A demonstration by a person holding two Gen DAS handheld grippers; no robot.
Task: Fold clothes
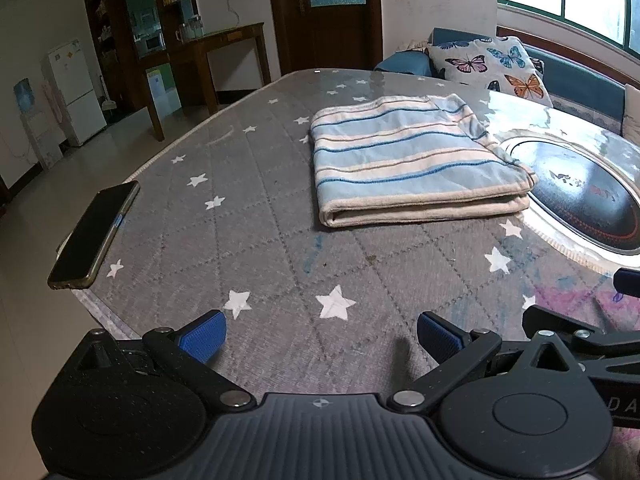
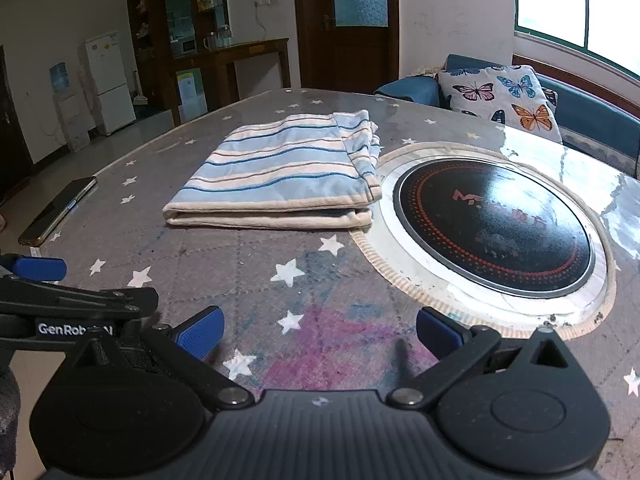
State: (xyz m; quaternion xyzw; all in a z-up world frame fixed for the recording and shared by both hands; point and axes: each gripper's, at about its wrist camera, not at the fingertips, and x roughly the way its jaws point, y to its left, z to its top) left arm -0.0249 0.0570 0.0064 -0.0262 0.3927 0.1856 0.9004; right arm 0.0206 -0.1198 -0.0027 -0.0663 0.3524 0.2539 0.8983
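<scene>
I am holding my left claw (image 1: 320, 336) low over the near edge of the worktop (image 1: 248, 240), its two blue fingertips (image 1: 204, 338) spread wide apart with nothing between them. My right claw (image 2: 318, 332) is hovering just beside it, equally wide apart and gripping nothing; its blue pads (image 2: 200, 334) are hanging above a pink and blue stained patch of the grey, star-printed cover (image 2: 320, 344).

The folded cloth (image 1: 408, 164), striped in pale blue, cream and darker blue, is lying flat on the worktop ahead of both claws, well apart from them. It is sitting in a neat rectangle of several layers, with a thick folded edge facing me and looser layered edges showing at its far right corner. Its right side is touching, and slightly overlapping, the pale rim around the round black cooktop (image 2: 492, 232) that is set into the worktop. From the right wrist view the cloth (image 2: 280, 172) is sitting left of that black disc, which is carrying rings of red dots and some lettering too blurred to read.

A dark phone (image 1: 94, 236) is lying at the left edge of the worktop, partly overhanging it and well apart from the cloth. Beyond the worktop, a butterfly-print cushion (image 1: 492, 64) is leaning on a blue sofa under the window, and a white fridge (image 2: 110, 82) is standing by the far wall.
</scene>
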